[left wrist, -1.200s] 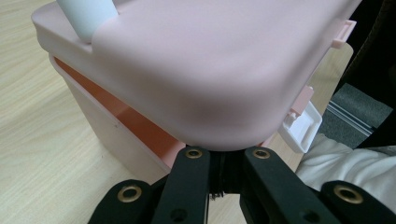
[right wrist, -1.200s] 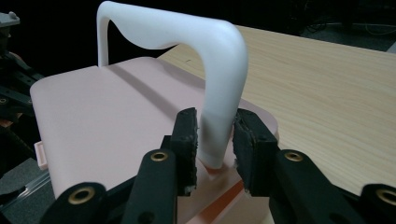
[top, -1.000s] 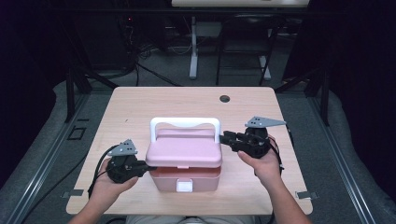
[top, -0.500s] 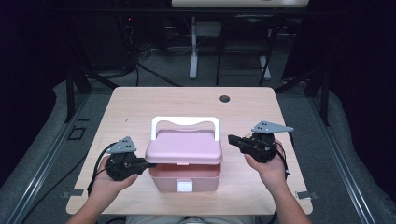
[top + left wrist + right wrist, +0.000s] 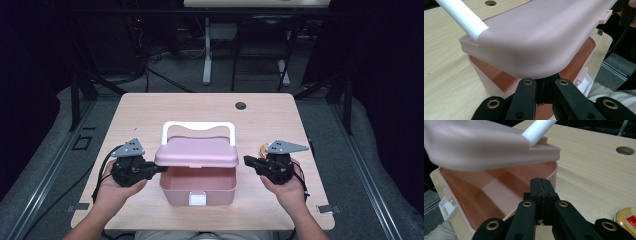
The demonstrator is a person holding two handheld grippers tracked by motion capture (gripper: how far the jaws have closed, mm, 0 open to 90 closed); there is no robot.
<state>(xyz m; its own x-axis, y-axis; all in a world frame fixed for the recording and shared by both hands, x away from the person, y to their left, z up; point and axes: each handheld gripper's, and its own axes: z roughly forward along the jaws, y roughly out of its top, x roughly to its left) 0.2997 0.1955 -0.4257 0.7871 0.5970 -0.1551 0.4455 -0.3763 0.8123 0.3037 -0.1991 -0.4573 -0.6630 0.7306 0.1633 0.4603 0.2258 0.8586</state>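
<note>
A pink plastic box (image 5: 198, 186) stands at the table's near middle. Its pink lid (image 5: 197, 151) is tilted up at the front, so the inside of the box shows. A white handle (image 5: 198, 125) lies behind the lid. My left gripper (image 5: 159, 169) is shut, and its tips sit under the lid's left end (image 5: 529, 50). My right gripper (image 5: 247, 160) is shut on nothing, a little to the right of the box and clear of the lid. In the right gripper view its tips (image 5: 541, 181) point at the box's side wall (image 5: 549, 173).
A small round gold and red tin (image 5: 627, 218) lies on the wooden table (image 5: 150, 115) beside my right hand. A cable hole (image 5: 240, 105) sits at the back right. The box's white latch (image 5: 198, 199) faces the near edge. Dark floor and stands lie beyond.
The lid's front has risen on my left gripper and the box now stands open. My right gripper has drawn away from the lid, to the right and slightly down.
</note>
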